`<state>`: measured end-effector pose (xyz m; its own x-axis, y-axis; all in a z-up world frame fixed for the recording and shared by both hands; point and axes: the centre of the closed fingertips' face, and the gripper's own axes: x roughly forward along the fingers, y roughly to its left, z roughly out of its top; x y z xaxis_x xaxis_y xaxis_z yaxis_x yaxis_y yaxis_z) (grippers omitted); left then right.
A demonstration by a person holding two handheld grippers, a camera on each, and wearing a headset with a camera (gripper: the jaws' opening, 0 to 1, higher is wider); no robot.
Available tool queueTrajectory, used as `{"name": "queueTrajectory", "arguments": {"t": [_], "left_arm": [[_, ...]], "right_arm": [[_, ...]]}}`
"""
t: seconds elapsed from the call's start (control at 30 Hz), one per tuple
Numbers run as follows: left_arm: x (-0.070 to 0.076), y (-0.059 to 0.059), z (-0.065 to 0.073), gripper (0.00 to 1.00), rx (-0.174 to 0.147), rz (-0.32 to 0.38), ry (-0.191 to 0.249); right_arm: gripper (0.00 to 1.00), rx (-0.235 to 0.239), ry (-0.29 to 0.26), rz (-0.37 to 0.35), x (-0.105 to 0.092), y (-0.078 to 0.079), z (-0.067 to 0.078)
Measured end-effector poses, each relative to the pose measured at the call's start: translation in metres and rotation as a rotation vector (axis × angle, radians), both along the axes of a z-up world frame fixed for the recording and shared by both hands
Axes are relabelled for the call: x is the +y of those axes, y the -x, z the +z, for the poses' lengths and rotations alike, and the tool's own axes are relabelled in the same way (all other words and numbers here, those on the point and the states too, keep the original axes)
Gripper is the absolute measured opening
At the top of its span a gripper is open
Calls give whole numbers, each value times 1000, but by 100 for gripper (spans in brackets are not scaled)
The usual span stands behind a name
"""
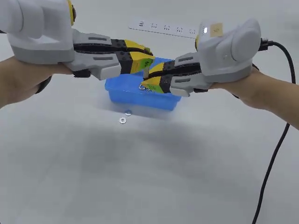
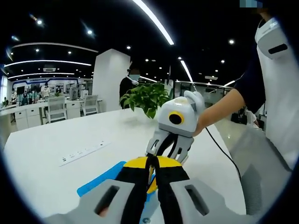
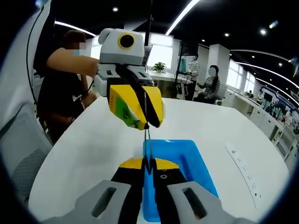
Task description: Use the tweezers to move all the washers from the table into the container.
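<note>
Left gripper (image 1: 147, 58) is clenched on one end of the tweezers (image 3: 147, 135) above the container (image 1: 122, 91); two washers (image 1: 122, 120) lie on the table (image 1: 140, 177) just before it; right gripper (image 1: 145, 80) pinches the tweezers' other end

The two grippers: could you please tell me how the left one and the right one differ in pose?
The left gripper reaches in from the left and sits higher in the head view; the right gripper comes from the right, lower, tips over the blue container. The tweezers run straight out of the right gripper's jaws, while the left gripper pinches their far end from above. Both are shut on the tweezers.
</note>
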<state>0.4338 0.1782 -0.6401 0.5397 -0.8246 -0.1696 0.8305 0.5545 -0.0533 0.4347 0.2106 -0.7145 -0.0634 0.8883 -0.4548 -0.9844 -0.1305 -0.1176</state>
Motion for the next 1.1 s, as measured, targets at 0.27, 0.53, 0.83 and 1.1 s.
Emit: {"name": "queueTrajectory", "arguments": {"t": [0.27, 0.53, 0.83, 1.1], "left_arm": [[5, -6, -1, 5, -83, 6, -95], [5, -9, -3, 5, -110, 19, -143], [6, -10, 2, 5, -134, 35, -155], [12, -5, 6, 5, -149, 45, -165]], "right_arm": [[9, -10, 2, -23, 1, -6, 0], [12, -5, 23, -60, -1, -6, -1], [18, 19, 17, -98, -3, -4, 5], [22, 17, 2, -136, -6, 0, 8]]}}
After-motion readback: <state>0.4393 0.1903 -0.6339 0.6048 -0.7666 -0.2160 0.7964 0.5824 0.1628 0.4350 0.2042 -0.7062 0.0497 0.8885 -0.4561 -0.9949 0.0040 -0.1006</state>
